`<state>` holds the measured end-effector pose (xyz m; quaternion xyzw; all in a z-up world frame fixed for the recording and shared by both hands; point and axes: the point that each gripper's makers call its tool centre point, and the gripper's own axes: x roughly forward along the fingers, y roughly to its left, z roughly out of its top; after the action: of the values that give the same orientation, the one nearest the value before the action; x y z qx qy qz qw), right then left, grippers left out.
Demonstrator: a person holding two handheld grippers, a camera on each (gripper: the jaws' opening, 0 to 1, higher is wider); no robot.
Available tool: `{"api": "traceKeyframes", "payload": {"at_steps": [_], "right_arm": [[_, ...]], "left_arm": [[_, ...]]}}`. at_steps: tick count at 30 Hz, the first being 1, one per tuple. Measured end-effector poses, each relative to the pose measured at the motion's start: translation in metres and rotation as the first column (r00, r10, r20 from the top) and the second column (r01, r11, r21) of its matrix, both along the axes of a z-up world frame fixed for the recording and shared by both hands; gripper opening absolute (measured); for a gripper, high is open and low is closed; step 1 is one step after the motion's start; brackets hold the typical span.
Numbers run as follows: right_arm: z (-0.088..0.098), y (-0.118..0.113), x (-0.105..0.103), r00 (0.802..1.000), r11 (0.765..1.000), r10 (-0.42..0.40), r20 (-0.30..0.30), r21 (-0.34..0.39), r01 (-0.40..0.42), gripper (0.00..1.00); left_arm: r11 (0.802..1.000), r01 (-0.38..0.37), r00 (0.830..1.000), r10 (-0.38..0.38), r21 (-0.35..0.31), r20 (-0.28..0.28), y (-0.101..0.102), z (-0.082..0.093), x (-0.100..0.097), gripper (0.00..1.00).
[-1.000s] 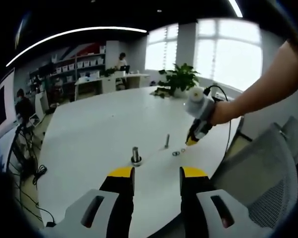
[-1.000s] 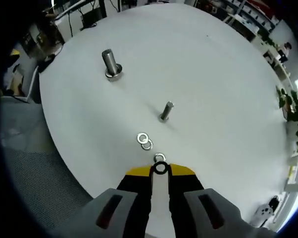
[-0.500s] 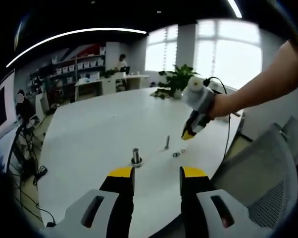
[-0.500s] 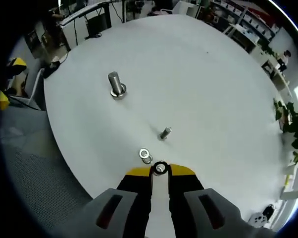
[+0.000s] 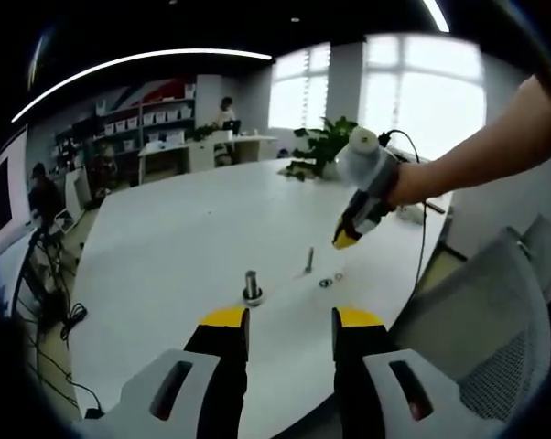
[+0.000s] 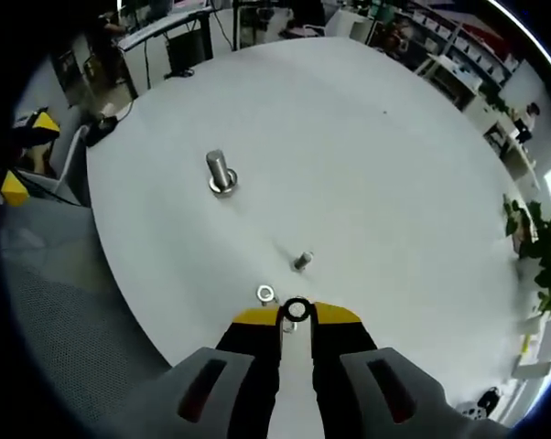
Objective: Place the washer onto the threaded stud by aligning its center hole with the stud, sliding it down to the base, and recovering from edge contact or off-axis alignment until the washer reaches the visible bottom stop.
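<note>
A potted plant [image 5: 329,146] and grey mesh chair [image 5: 481,322] flank the round white table [image 5: 175,238].

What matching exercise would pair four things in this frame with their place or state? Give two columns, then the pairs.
Things:
1. washer
2. thin threaded stud
3. thick bolt
4. left gripper

States:
A. open, holding nothing
B. standing on the white table, nearest the right gripper
C. pinched between yellow-tipped jaws, above the table
D. standing farther across the table, with a wide base

Pairs: 1-C, 2-B, 3-D, 4-A
</note>
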<state>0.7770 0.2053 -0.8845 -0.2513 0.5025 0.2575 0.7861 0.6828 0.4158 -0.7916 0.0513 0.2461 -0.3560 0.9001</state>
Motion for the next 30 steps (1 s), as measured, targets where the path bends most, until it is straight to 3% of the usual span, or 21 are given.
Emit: {"api": "traceKeyframes", "payload": {"at_steps": [14,30], "right_arm": [[0.015,0.013,0.011,0.998,0.998,0.052,0.029,0.02,-0.052,0.13],[-0.007,0.014,0.03,0.995,0.995,0.099,0.002,-0.02,-0.099,0.13]], "left_arm": [[1.0,-0.018,1.0,0.018,-0.013,-0.009,0.003,0.0,0.002,0.34],[1.0,0.006,0.999,-0.007,-0.01,-0.046,-0.001,-0.007,-0.002,0.33]]}}
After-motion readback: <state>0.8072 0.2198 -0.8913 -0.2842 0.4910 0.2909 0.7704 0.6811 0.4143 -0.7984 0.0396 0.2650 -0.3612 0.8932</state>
